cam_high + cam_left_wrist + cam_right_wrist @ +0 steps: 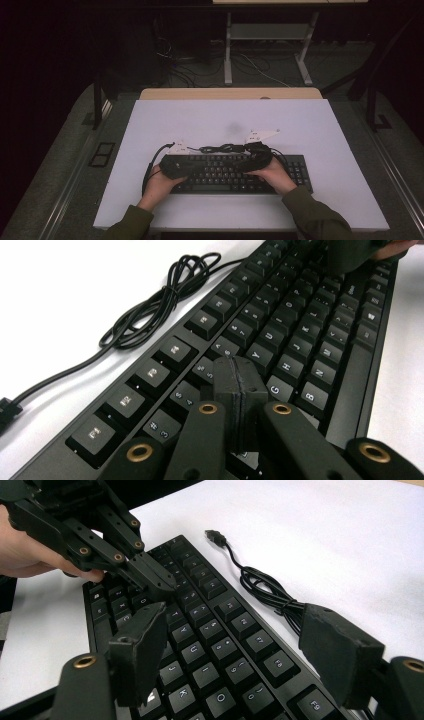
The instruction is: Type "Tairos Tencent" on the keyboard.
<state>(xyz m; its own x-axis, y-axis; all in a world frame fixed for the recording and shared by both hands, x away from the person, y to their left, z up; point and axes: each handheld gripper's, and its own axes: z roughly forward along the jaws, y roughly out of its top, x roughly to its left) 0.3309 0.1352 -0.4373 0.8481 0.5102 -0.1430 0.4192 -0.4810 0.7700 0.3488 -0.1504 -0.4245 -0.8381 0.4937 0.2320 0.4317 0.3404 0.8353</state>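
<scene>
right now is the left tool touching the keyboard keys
Cannot tell. In the left gripper view the shut left tool sits over the keyboard, hiding any contact or gap.

The white rectangular desk [310, 130] lies bare across its far half and down both side strips, open for passage. A flat black plastic keyboard [225, 175] spans the near middle. Just behind it, a loosely bundled thin black cable [222, 148] with a plug end sprawls along the keyboard's far edge, narrowing that lane. The left hand-held gripper [176, 161] and right hand-held gripper [256, 156] crowd the keyboard's two ends, with the middle keys free between them.
</scene>
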